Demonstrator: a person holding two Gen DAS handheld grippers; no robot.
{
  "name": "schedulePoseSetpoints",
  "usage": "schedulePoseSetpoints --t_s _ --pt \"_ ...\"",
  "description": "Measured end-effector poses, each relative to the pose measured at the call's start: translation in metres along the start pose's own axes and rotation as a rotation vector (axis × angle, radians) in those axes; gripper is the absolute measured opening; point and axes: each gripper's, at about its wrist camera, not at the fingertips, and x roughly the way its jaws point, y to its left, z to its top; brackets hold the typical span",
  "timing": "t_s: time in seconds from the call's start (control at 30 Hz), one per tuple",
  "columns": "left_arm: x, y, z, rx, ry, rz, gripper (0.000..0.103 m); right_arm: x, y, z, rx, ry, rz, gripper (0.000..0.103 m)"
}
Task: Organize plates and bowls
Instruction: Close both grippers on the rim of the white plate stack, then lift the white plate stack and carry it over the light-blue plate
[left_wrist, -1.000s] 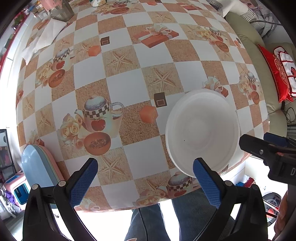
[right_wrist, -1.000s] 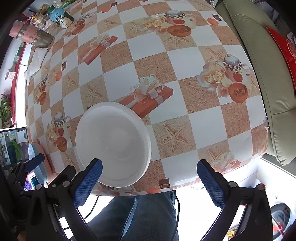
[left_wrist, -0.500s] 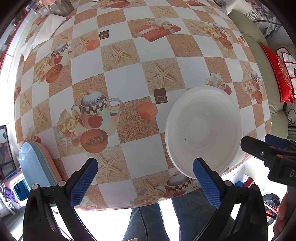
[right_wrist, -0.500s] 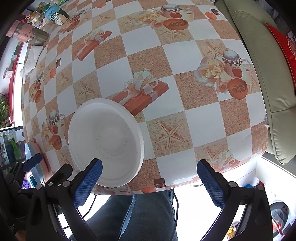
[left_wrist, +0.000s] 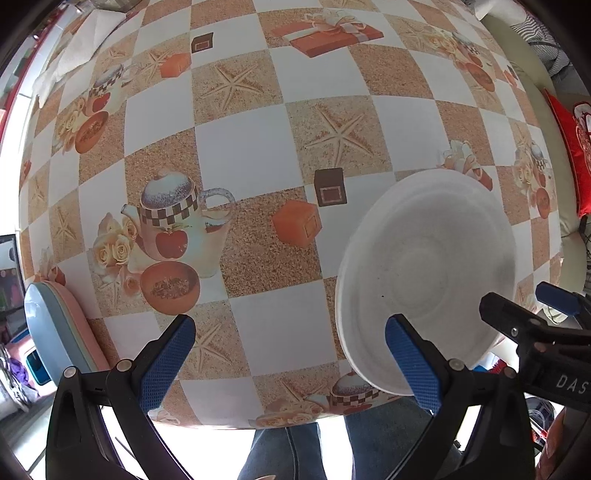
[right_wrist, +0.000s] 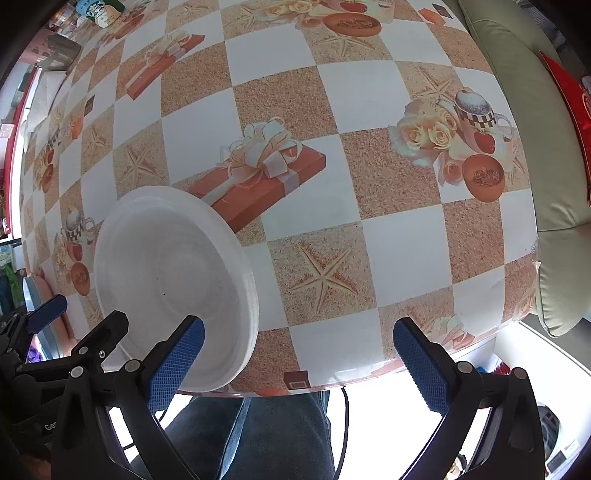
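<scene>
**White bowl at the near edge, both grippers spread wide**

Nearest the cameras, the left gripper (left_wrist: 288, 360) hung with its blue-padded fingers (left_wrist: 168, 360) spread apart and holding nothing. The right gripper (right_wrist: 297, 363) likewise had its fingers (right_wrist: 419, 363) parted and empty. Between the two tools, a person's legs in blue jeans (right_wrist: 280, 435) showed below the tabletop (right_wrist: 399, 258) edge.

The white bowl (left_wrist: 428, 273) sat upright at the near edge of the tabletop, its rim slightly overhanging that edge. The left gripper's right finger and the right gripper's left finger each overlapped the bowl's near rim in view; whether either touched it could not be told.

Beyond lay the checked tablecloth printed with starfish, teapots and gift boxes. Farther right stood a pale sofa (right_wrist: 517, 92) with a red cushion (left_wrist: 570, 147).
</scene>
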Motion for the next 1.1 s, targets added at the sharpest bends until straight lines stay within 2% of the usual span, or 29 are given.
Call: schedulePoseSetpoints --t_s 0.33,0.6,0.83,0.93,1.1 --pt "0.018 -0.008 0.020 -0.013 0.000 0.026 0.103 0.021 -0.003 0.008 -0.018 0.006 -0.066 0.103" --pt "0.033 -0.004 0.036 -0.035 0.024 0.026 0.103 0.033 -0.006 0.019 -0.038 0.027 -0.027 0.103" --pt "0.048 -0.007 0.033 -0.054 0.033 0.006 0.103 0.046 0.004 0.035 -0.062 0.038 -0.004 0.103" --pt "0.054 -0.003 0.027 -0.057 0.033 -0.001 0.103 0.054 0.002 0.041 -0.050 0.054 0.036 0.103" --pt "0.057 0.001 0.024 -0.067 0.036 -0.024 0.103 0.056 0.000 0.044 -0.057 0.052 0.038 0.103"
